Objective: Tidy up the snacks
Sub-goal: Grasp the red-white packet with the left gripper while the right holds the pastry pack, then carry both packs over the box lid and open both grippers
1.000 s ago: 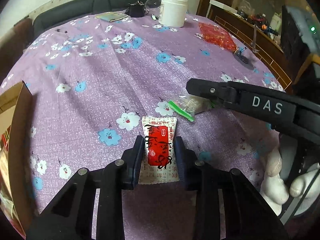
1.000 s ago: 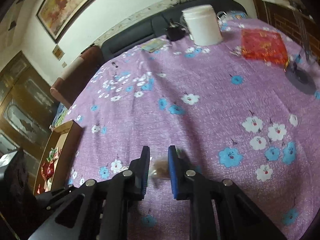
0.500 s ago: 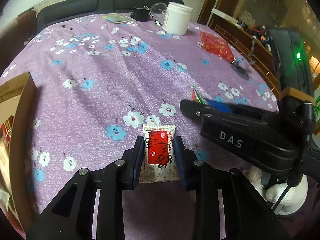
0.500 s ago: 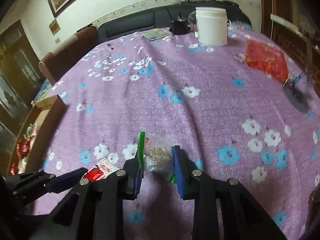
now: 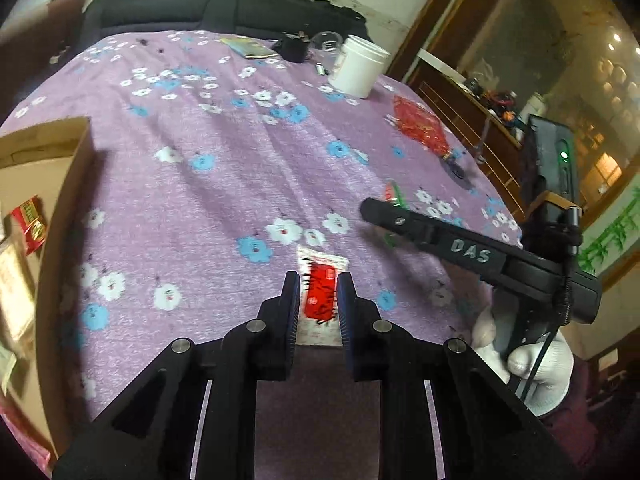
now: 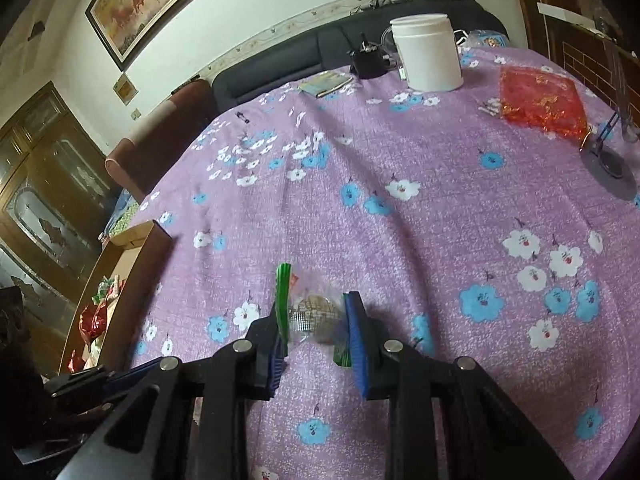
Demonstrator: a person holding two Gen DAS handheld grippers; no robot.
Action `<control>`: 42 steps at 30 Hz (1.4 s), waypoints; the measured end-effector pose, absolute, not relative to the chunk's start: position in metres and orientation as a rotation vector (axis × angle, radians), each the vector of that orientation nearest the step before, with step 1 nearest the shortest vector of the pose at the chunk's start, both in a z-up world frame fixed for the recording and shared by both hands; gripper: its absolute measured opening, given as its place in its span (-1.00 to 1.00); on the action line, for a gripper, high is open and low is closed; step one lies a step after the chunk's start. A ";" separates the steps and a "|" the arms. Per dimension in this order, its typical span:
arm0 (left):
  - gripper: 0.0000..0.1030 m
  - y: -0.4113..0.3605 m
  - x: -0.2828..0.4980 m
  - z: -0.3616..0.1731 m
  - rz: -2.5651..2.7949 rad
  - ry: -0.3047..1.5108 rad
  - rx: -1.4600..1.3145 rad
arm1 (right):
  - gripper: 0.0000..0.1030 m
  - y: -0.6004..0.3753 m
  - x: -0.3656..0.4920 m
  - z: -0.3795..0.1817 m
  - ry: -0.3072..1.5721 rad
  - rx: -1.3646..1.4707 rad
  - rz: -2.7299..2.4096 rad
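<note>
My left gripper (image 5: 318, 300) is shut on a white and red snack packet (image 5: 320, 296) and holds it above the purple flowered tablecloth (image 5: 224, 184). My right gripper (image 6: 316, 320) is shut on a clear snack bag with green edges (image 6: 310, 312), lifted off the cloth. The right gripper also shows in the left wrist view (image 5: 376, 210), to the right of the left one. A brown cardboard box (image 5: 36, 208) with snacks in it stands at the table's left edge; it also shows in the right wrist view (image 6: 116, 280).
A white tub (image 6: 428, 56), a red mesh pouch (image 6: 540, 102), a small black stand (image 6: 610, 164), a black case (image 6: 368, 62) and a booklet (image 6: 326, 84) lie on the far side of the table. A dark sofa (image 5: 200, 8) runs behind it.
Both grippers have lifted with their packets and swung left toward the box. The clear bag has come up off the cloth between the right fingers.
</note>
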State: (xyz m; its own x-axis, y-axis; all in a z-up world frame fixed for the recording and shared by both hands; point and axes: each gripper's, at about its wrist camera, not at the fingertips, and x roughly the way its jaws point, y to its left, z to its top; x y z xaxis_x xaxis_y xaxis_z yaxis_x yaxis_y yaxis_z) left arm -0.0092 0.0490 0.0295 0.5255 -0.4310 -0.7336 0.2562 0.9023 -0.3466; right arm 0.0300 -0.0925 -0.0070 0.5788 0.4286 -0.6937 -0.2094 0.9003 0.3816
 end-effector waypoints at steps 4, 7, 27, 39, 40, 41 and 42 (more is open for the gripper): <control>0.11 0.030 -0.001 0.029 -0.413 0.930 -0.117 | -0.40 -0.091 0.029 -0.008 0.884 0.268 0.381; 0.20 0.017 0.002 0.020 -0.394 0.942 -0.034 | -0.40 -0.094 0.031 -0.010 0.892 0.277 0.378; -0.50 0.115 -0.052 0.054 -0.296 0.841 -0.236 | -0.40 -0.083 0.022 -0.005 0.849 0.268 0.420; -0.46 0.282 -0.072 0.052 0.007 0.803 -0.437 | -0.41 0.045 -0.009 0.053 0.863 0.171 0.648; -0.41 0.291 -0.071 0.049 0.003 0.802 -0.460 | -0.41 0.064 -0.010 0.056 0.867 0.147 0.665; -0.39 0.299 -0.068 0.047 -0.002 0.804 -0.482 | -0.41 0.083 -0.009 0.058 0.871 0.119 0.679; -0.30 0.307 -0.068 0.045 -0.010 0.805 -0.509 | -0.41 0.101 -0.008 0.057 0.878 0.095 0.687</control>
